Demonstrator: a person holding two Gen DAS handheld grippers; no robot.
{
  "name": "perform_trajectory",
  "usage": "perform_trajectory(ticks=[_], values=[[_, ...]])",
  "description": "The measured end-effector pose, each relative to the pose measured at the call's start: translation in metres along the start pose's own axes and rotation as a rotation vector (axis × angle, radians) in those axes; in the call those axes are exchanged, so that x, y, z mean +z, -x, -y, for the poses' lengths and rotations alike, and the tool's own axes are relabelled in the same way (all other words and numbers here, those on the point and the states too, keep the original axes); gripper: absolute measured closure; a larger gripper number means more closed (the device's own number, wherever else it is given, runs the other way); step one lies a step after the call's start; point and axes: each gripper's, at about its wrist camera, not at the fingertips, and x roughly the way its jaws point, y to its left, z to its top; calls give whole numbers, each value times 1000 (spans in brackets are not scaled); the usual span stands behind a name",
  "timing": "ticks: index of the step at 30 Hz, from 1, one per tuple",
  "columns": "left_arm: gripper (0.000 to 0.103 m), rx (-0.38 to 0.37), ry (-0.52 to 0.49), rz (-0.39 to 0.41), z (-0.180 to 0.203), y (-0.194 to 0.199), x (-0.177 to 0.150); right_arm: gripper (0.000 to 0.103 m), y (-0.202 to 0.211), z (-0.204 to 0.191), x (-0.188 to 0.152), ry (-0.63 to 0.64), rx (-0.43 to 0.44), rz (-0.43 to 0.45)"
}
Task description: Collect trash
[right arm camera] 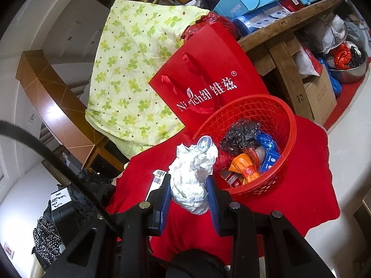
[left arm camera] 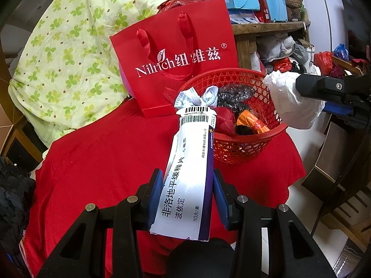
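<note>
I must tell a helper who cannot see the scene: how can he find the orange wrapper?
Find the red gift bag with white letters; the round red mesh basket stands before it. Inside, near the front, the orange wrapper lies beside black and blue plastic, the only orange piece.

The left claw (left arm camera: 186, 199) grips a flattened white medicine box (left arm camera: 189, 173) above the red-draped bench (left arm camera: 104, 173) — beyond it stands the red basket (left arm camera: 234, 148) of trash, with the right claw (left arm camera: 299, 88) clutching crumpled white plastic (left arm camera: 289, 106) over its rim.
</note>
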Motion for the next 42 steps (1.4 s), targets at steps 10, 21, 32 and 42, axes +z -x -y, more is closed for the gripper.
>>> perform_trajectory(ticks=[10,21,32,42], values=[[58,-7,0,-28,1,-13,-3,71,-8,8,-2,-14,-5,-14],[58,-23,4,-66,0,-32,-4,71,-15,14,1,-31,-9,-22],[58,-36,15,-92,-1,-50,-2,71,-25,14,7,-33,-9,-35],[58,-37,39,-80,-8,-58,13,71,-31,17,17,-31,-16,-38]])
